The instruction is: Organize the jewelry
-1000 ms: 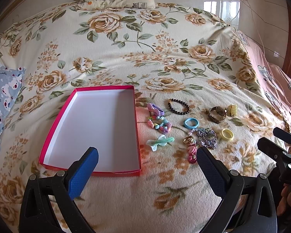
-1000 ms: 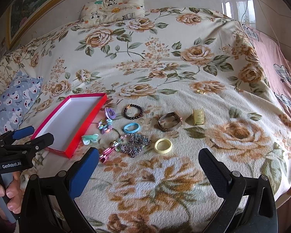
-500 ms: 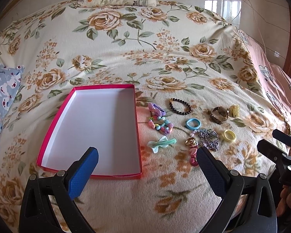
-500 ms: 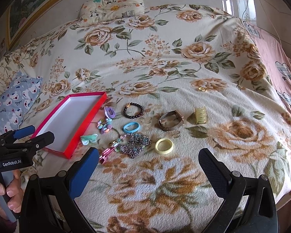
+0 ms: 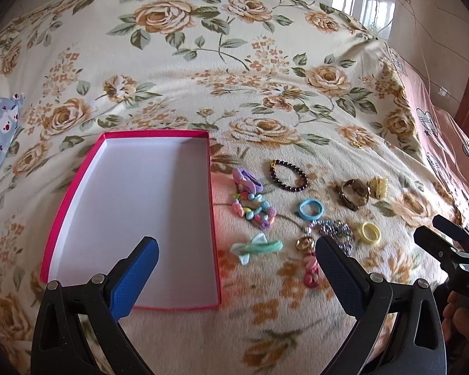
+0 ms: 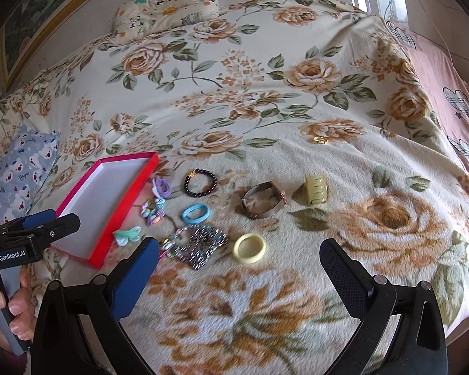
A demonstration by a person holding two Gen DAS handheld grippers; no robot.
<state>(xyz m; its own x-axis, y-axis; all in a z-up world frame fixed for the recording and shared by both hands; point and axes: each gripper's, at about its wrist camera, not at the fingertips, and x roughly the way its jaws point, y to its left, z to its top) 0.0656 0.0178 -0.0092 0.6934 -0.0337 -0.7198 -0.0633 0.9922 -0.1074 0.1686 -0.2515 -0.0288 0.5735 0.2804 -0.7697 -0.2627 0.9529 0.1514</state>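
An empty red box [image 5: 78, 184] with a white inside lies on the floral bedspread; it also shows in the right wrist view [image 6: 140, 175]. To its right lie a dark bead bracelet [image 5: 288, 176], purple clip [image 5: 247, 181], pastel bead bracelet [image 5: 254, 211], blue ring [image 5: 310, 209], mint bow clip [image 5: 255, 247], silver chain [image 6: 203, 243], yellow ring [image 6: 249, 247], metal bangle [image 6: 262, 201] and yellow claw clip [image 6: 316, 189]. My left gripper [image 5: 234, 268] is open and empty, near the box's front corner. My right gripper [image 6: 239, 268] is open and empty, just before the yellow ring.
A small gold clasp [image 6: 320, 139] lies apart, farther back. A panda-print pillow [image 6: 168, 6] is at the bed's head and a blue bear-print cushion [image 6: 22, 168] at the left. A pink blanket [image 6: 437, 72] covers the right edge.
Both grippers have moved forward and lower toward the bed, so the box and jewelry appear closer. Both stay open and empty.
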